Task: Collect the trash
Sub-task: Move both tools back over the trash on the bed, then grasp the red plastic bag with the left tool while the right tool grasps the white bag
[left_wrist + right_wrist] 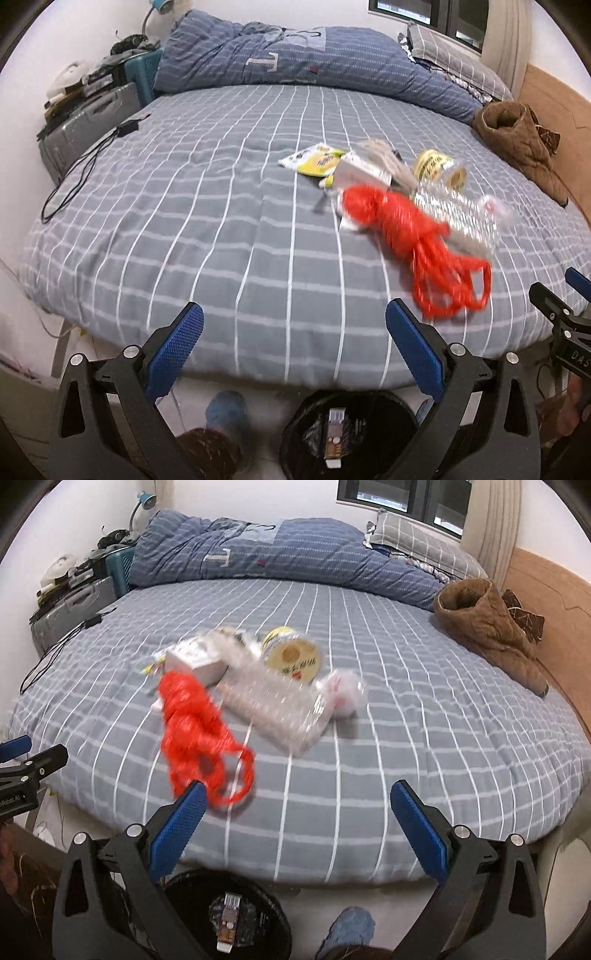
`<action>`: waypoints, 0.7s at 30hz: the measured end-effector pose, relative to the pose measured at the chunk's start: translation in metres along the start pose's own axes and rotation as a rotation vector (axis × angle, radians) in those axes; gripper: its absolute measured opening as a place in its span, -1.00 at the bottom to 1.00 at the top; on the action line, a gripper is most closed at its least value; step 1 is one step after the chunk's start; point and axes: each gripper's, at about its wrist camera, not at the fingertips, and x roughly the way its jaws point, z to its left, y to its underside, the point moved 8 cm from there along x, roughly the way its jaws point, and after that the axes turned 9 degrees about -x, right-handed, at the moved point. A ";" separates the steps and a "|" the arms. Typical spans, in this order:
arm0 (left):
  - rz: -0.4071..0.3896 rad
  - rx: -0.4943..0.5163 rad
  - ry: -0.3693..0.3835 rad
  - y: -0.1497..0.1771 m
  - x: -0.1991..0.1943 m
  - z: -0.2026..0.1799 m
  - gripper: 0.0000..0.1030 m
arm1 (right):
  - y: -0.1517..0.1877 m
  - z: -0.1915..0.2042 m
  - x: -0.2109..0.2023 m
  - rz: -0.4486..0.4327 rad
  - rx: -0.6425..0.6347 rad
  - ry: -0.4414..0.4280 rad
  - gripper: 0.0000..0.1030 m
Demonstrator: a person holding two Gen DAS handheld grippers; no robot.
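Trash is heaped mid-bed: an orange rope bundle (417,236) nearest, a clear plastic tray (277,709), a yellow-labelled tub (293,657) and a yellow wrapper (314,160) farther back. Both the left gripper (295,343) and the right gripper (299,819) are spread wide and empty above the near bed edge (258,369). The rope is best taken first, pinched at its thick middle. A black bin (225,919) stands just below that edge, and bare bedding on the left leaves room to swing.

The left gripper (294,325) and the right gripper (298,803) both point steeply downward, jaws spread wide with nothing between their blue pads. Each shows at the other's side, apparently level with it.
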 end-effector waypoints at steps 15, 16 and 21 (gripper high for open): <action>0.061 0.023 0.065 -0.047 0.084 -0.082 0.89 | -0.061 -0.068 0.104 0.032 0.082 0.005 0.78; 0.069 0.023 0.070 -0.046 0.091 -0.087 0.89 | -0.061 -0.070 0.110 0.043 0.086 -0.002 0.73; 0.099 0.035 0.072 -0.039 0.109 -0.101 0.86 | -0.058 -0.071 0.136 0.084 0.100 -0.041 0.54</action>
